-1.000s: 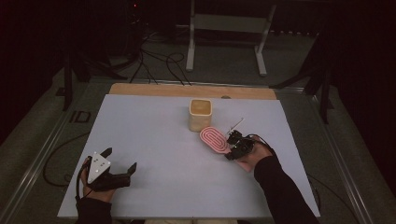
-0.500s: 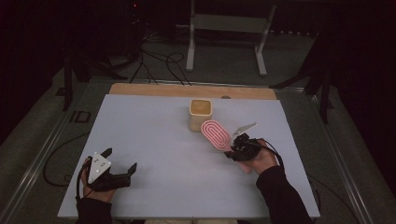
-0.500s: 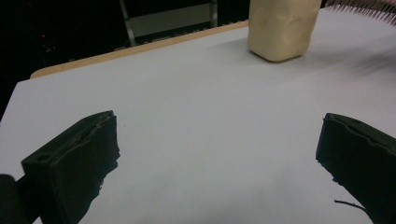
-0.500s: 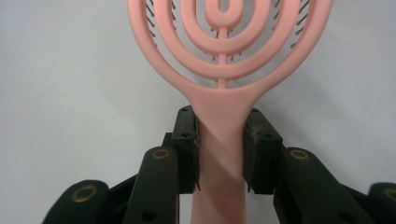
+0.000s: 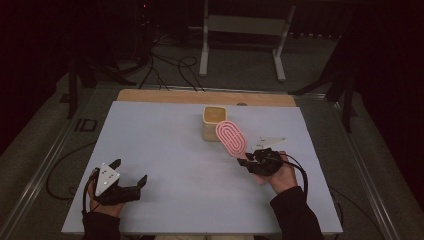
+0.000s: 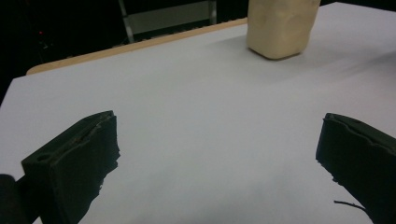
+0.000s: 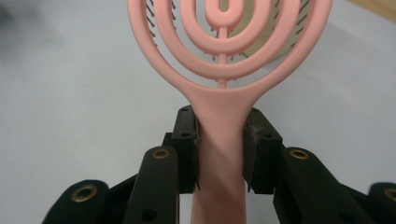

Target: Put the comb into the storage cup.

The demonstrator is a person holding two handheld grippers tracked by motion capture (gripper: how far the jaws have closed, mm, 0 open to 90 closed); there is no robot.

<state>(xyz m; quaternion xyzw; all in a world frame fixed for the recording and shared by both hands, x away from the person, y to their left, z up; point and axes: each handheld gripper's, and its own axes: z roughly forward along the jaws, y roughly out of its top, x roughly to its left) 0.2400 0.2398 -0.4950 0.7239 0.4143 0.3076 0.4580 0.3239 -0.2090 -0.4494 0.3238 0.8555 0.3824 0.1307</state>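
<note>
Pink vented hairbrush (image 7: pixel 224 56) clamped by its handle in right gripper (image 5: pixel 248 161), raised at table's (image 5: pixel 150 130) three o'clock — head toward beige container (image 5: pixel 212 122); left gripper (image 5: pixel 131 175) gaping, empty.

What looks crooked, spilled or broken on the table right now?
Nothing stands out. The cream square container stands upright on the white table; the right gripper clamps the pink vented plastic hairbrush squarely by its handle; the left gripper is open.
</note>
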